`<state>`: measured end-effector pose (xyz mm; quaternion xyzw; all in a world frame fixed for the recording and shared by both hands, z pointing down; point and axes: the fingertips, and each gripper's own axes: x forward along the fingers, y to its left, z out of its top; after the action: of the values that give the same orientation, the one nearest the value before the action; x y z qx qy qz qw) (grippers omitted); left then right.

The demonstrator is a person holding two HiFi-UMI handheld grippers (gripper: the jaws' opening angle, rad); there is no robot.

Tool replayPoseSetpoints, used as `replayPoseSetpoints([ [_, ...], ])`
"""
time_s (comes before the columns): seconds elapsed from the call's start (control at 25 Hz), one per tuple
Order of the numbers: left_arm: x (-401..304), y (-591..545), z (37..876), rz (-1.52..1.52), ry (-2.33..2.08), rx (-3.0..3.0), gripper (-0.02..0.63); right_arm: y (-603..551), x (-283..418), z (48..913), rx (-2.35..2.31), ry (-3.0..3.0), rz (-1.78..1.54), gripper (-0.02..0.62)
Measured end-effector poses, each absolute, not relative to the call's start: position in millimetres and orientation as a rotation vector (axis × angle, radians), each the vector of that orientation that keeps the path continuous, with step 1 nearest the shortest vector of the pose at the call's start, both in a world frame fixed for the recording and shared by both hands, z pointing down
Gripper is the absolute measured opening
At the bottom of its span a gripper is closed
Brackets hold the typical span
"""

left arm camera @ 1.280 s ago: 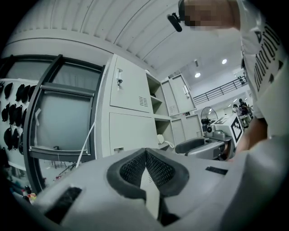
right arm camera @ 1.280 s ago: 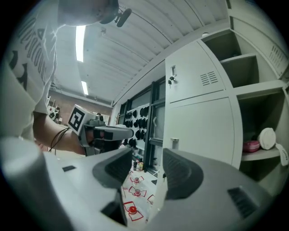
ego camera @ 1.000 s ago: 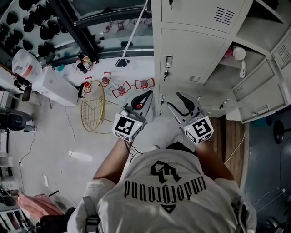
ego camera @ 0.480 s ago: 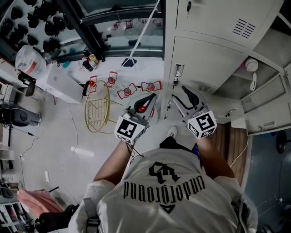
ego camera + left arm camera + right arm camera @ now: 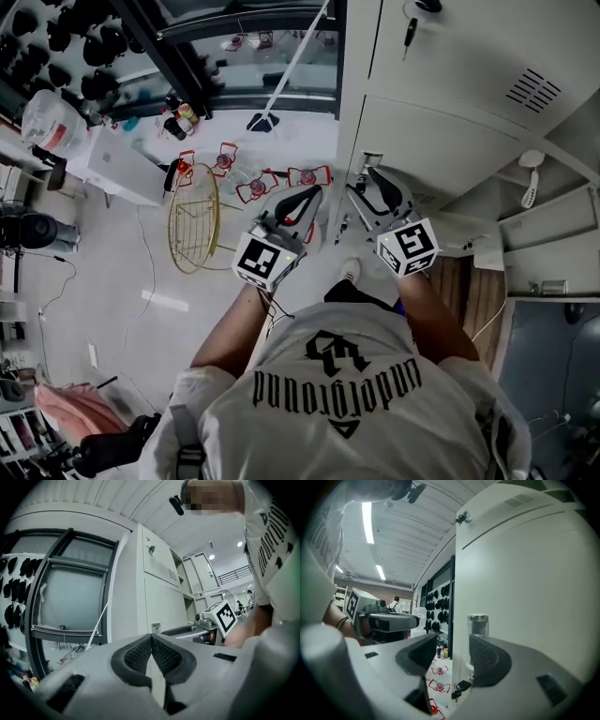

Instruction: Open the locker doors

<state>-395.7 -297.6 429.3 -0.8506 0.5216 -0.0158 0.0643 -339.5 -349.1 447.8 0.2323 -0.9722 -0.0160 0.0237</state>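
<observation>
Holds the right gripper [image 5: 451,649] with jaws spread and empty, aimed at the latch [image 5: 478,623] near the left edge of the shut door [image 5: 529,588], a key [image 5: 459,685] hanging below it, likely so as to close on the latch and pull. Holds the left gripper [image 5: 151,643] pressed together on nothing, just left of the locker [image 5: 161,599] and off the door, probably to leave the swing free.

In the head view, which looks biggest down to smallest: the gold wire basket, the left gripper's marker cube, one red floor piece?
Largest: gold wire basket
Then: marker cube on the left gripper, enlarged by nearness
Smallest: red floor piece
</observation>
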Motion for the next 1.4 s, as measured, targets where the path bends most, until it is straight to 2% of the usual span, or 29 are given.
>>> replayPoseSetpoints([
  [0.32,-411,-319,441,-0.050,1.633,-2.576,0.008,-369,-355,461,0.782,-2.944,0.010,0.216],
  [0.4,-414,-321,445,-0.050,1.640,-2.577,0.008,-371,-360,461,0.801,-2.936,0.014,0.235],
  [0.6,-420,-326,449,-0.042,1.651,-2.579,0.008,-374,-360,461,0.862,-2.930,-0.015,0.210],
  [0.84,-422,-327,452,-0.045,1.654,-2.587,0.008,-374,-360,461,0.860,-2.928,-0.022,0.215],
  [1.04,-418,-319,451,-0.033,1.668,-2.598,0.008,-370,-361,462,0.835,-2.935,0.006,0.231],
  [1.4,-417,-287,437,-0.039,1.634,-2.573,0.008,-334,-348,462,0.863,-2.925,0.007,0.219],
])
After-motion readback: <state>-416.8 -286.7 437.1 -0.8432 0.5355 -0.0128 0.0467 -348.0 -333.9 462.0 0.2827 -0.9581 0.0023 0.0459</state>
